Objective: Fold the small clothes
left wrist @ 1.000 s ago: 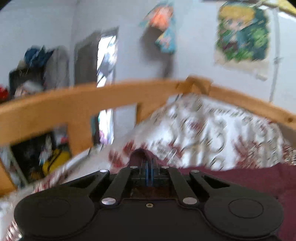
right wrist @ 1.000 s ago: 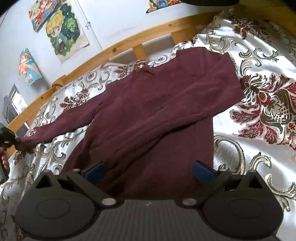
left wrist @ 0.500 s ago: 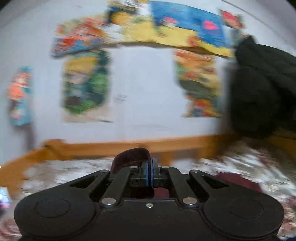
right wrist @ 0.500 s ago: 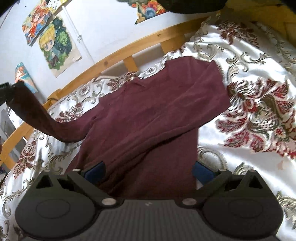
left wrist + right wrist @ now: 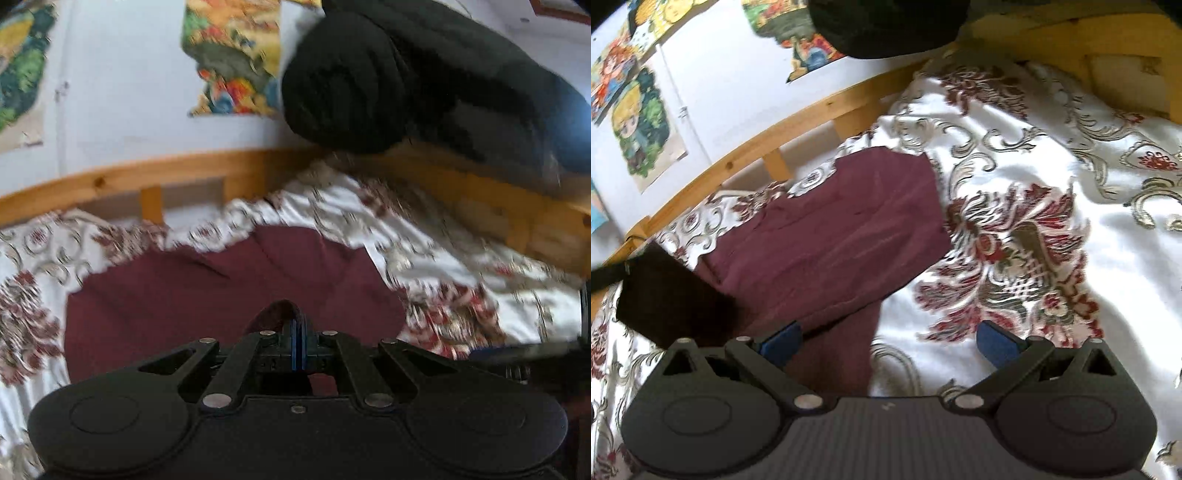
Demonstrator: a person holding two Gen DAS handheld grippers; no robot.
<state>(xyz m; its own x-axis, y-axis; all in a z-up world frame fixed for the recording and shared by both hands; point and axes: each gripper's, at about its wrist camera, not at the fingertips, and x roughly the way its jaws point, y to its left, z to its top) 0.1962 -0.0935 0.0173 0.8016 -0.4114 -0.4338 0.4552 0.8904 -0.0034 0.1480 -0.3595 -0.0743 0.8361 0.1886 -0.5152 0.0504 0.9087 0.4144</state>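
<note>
One garment: a maroon sweater point(image 5: 827, 229) lies spread on the bed, collar end toward the wooden rail, its far sleeve already laid across the chest.
Sleeve: the near sleeve point(image 5: 280, 310) is pinched at its cuff and hangs lifted over the body of the sweater; in the right wrist view it shows as a dark flap point(image 5: 676, 299) at the left edge.
Left claw point(image 5: 297, 343): pads pressed together, clamped on that cuff, pointing slightly down over the chest.
Right claw point(image 5: 888, 341): pads wide apart, nothing between them, hovering over the sweater's hem and the sheet beside it.
Step in hand: by the look of it, folding the second sleeve across the front.
How to do it well: carry the cuff level across, lay the sleeve flat and parallel to the first one, let go only once cloth rests on cloth; the free claw could pin the shoulder crease.
Risk: dragging may shift the whole body on the slippery-looking floral bedspread point(image 5: 1034, 221).
Surroundings: wooden bed frame point(image 5: 122, 181), posters point(image 5: 646, 122) on the wall, a dark bundle point(image 5: 406, 77) on the rail.
</note>
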